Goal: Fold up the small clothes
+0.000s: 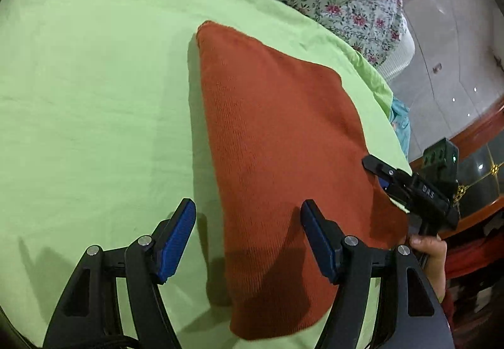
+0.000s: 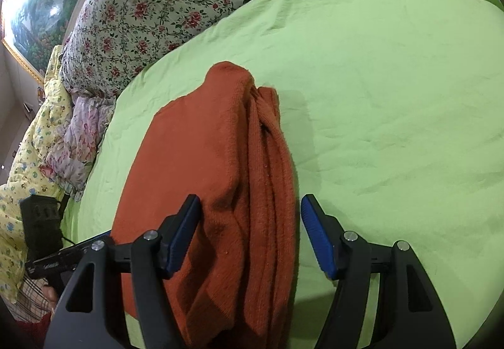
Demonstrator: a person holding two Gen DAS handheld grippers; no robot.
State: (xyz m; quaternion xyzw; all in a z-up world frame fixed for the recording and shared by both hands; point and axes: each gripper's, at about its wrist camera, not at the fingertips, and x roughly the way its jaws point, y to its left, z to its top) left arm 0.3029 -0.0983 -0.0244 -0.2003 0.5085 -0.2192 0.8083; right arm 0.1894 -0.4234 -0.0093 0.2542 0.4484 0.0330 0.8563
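A rust-orange knitted garment (image 1: 277,141) lies folded on a light green sheet (image 1: 94,97). My left gripper (image 1: 249,239) is open, its jaws wide apart over the garment's near left edge. My right gripper (image 2: 250,232) is open and straddles the garment's layered folded edge (image 2: 267,185). In the left wrist view the right gripper (image 1: 375,166) shows at the garment's right edge, held by a hand (image 1: 431,254). In the right wrist view the left gripper's body (image 2: 53,254) shows at the lower left.
A floral quilt (image 2: 157,2) is heaped along the far side of the bed. A yellow patterned blanket (image 2: 28,160) lies at the left. The bed edge, tiled floor (image 1: 456,65) and red wooden furniture (image 1: 472,135) are at the right in the left wrist view.
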